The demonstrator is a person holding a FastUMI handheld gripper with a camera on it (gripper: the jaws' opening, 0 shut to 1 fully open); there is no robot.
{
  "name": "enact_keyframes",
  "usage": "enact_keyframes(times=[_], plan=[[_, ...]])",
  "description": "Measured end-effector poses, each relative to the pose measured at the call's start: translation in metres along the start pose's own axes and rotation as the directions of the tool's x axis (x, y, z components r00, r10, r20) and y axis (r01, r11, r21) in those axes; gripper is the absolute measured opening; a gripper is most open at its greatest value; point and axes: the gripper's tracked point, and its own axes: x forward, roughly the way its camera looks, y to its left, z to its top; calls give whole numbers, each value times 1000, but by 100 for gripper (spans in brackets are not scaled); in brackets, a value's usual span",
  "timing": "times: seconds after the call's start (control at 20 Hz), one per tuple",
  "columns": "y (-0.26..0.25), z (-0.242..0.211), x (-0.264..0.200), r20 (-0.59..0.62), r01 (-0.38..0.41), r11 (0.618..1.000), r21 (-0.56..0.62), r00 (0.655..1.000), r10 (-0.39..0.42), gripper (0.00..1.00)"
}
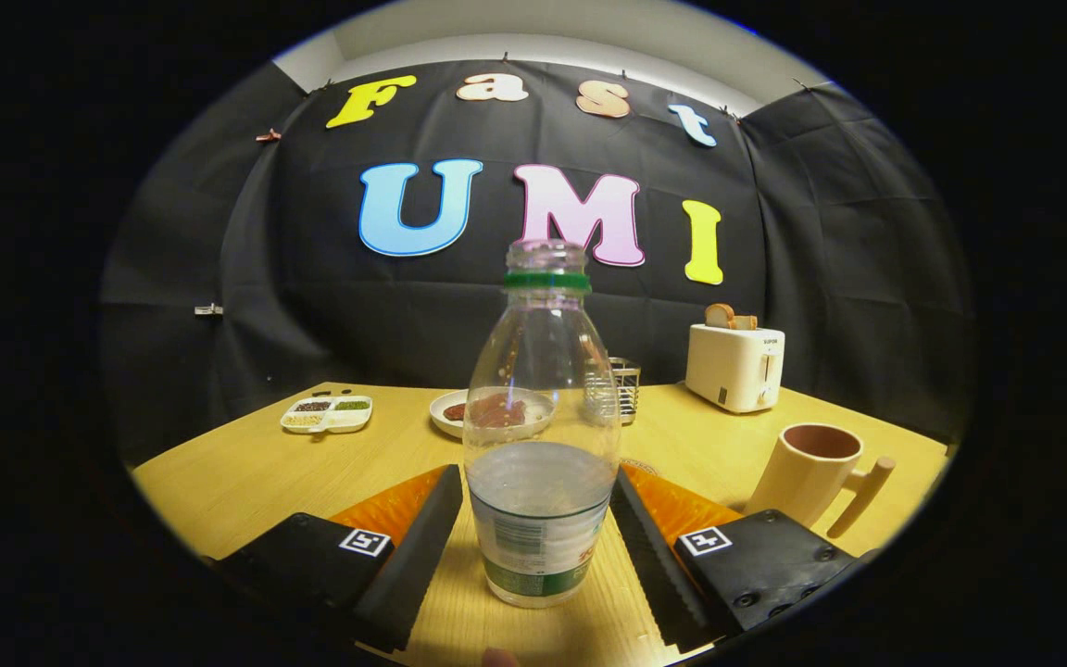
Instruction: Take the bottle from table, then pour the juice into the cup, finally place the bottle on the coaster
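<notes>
Uncapped clear bottle (541, 463) standing upright on the bench (246, 472), squarely between the spread fingers of the tool (533, 537), neither finger evidently pressing it.

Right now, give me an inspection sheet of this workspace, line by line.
Surface: wooden table, light, level.
Job's things: bottle upright and uncapped, about half full of clear liquid, standing between the fingers; cup upright beyond the right finger, its handle towards the table edge; coaster: a patterned disc edge just behind the bottle, cannot tell for sure.
Clutter: plate with dark food, divided tray, wire holder, toaster with bread in it, all at the back.
Grippers: gripper open, fingers flanking the bottle's lower half; contact cannot be told.
Cables: nothing seen.
Surroundings: black cloth wall, pale ceiling above.
</notes>
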Motion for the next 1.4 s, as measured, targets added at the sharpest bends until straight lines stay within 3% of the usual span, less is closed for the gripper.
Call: enact_keyframes(times=[0.15, 0.35, 0.5, 0.85, 1.15, 1.4], plan=[[-1, 1, 2, -18, -14, 1000, 21, 1000, 14, 77], [-2, 20, -6, -29, -10, 998, 66, 1000, 12, 76], [-7, 40, -8, -37, -5, 984, 178, 999, 12, 75], [-25, 53, -14, -99, -1, 890, 456, 994, 52, 75], [-50, 56, -9, -115, 26, 740, 672, 991, 69, 75], [-68, 52, -7, -123, 59, 551, 832, 989, 80, 74]])
